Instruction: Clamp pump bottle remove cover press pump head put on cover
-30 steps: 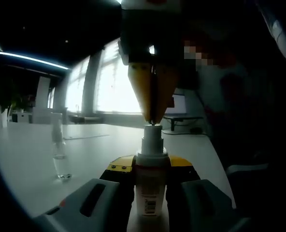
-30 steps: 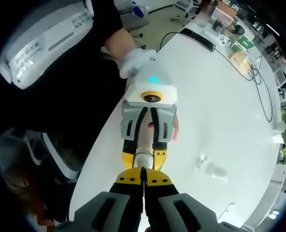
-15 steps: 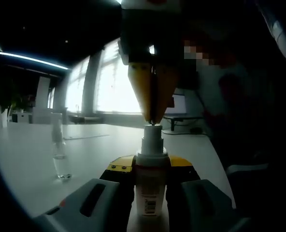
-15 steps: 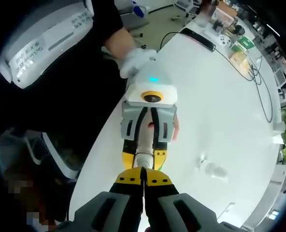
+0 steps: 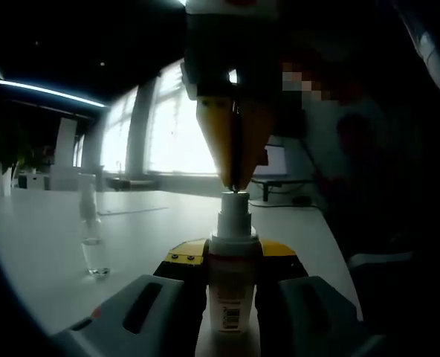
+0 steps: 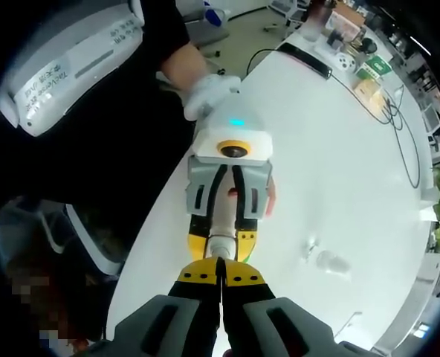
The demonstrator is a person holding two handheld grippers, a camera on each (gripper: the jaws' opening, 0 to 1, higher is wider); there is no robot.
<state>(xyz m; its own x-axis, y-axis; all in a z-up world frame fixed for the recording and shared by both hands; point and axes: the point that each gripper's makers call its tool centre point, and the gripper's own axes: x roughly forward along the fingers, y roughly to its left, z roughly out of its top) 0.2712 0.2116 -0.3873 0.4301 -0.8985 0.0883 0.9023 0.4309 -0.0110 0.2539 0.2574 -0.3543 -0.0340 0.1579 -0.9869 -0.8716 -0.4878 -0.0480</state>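
white tabletop (image 6: pixel 339 149) spreads beyond both jaws. left gripper (image 5: pixel 233 271) jaws grip the upright pump bottle (image 5: pixel 233 297) between them. right gripper (image 6: pixel 221 277) jaws pressed together, tips touching its pump head (image 5: pixel 234 212). clear cover (image 5: pixel 91 227) stands apart, left of the left jaws.

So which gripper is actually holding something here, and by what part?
The left gripper clamps the pump bottle by its body, just below the collar. The right gripper, jaws together, touches the pump head from above without gripping it.
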